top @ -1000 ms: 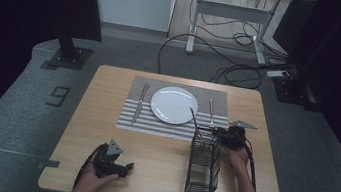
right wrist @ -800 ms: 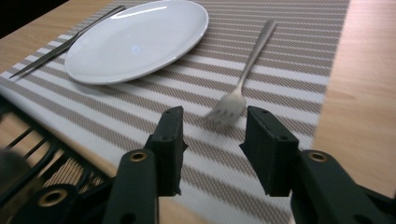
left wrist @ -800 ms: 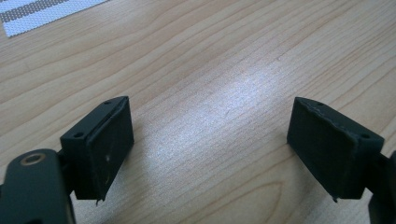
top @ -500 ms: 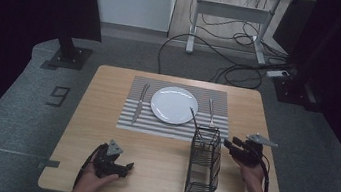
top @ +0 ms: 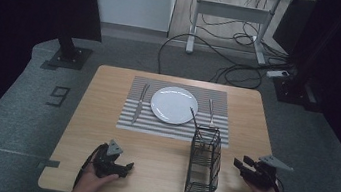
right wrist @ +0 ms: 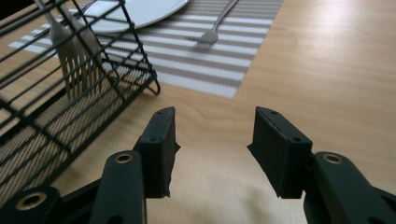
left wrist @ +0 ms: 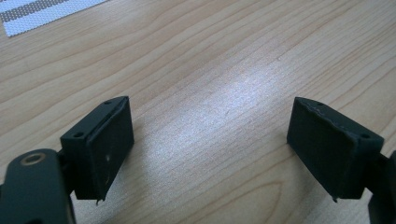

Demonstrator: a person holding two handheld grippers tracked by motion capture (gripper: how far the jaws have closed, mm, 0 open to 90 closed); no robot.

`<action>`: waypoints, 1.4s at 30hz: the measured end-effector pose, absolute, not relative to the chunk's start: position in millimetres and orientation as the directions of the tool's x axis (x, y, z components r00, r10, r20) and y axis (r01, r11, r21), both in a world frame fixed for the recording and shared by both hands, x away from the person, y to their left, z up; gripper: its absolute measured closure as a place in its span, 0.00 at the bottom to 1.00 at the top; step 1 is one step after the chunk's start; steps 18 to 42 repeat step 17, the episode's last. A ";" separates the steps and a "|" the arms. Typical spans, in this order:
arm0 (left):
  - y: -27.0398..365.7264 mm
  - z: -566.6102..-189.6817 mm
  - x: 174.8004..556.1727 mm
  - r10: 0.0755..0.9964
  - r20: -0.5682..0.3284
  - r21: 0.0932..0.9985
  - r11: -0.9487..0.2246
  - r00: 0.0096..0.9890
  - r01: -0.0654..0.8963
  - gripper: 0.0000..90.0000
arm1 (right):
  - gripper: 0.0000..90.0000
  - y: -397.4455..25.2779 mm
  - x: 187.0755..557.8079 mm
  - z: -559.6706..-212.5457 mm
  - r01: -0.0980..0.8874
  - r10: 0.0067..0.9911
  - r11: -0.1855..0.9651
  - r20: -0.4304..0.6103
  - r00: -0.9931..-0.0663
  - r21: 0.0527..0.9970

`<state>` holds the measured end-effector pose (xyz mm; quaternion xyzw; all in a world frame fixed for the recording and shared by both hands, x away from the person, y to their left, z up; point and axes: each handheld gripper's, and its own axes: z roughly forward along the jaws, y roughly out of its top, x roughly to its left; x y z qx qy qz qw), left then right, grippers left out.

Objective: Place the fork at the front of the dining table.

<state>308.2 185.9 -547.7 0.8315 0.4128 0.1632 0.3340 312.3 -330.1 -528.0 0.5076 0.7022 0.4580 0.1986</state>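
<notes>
Two forks point(right wrist: 77, 58) remain in the wire caddy point(top: 203, 164) near the table's point(top: 105, 117) front edge. On the striped placemat point(top: 174, 127) toward the far edge, a plate point(top: 174, 104), knife point(top: 140, 103) and fork point(top: 211, 111) look laid. Both the left gripper point(top: 118, 167) and right gripper point(top: 249, 167) sit spread and empty at the front corners.

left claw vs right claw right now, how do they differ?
The left claw sits low at the near left of the wooden table, far from the black wire basket; the right claw is beside that basket, at the table's right edge. The left's jaws gape wider than the right's. Both are open and hold nothing.
</notes>
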 end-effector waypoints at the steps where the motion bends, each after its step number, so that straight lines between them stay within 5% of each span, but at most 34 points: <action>1: 185.8 -547.8 308.2 0.796 -0.004 0.690 -0.436 0.606 0.577 0.16 | 0.54 -331.8 308.8 -529.8 0.532 0.896 0.066 0.184 -0.403 0.844; 42: 184.7 -547.7 309.8 0.796 -0.004 0.688 -0.437 0.605 0.579 0.15 | 0.50 -336.4 304.4 -551.4 0.585 0.914 0.096 0.162 -0.373 0.805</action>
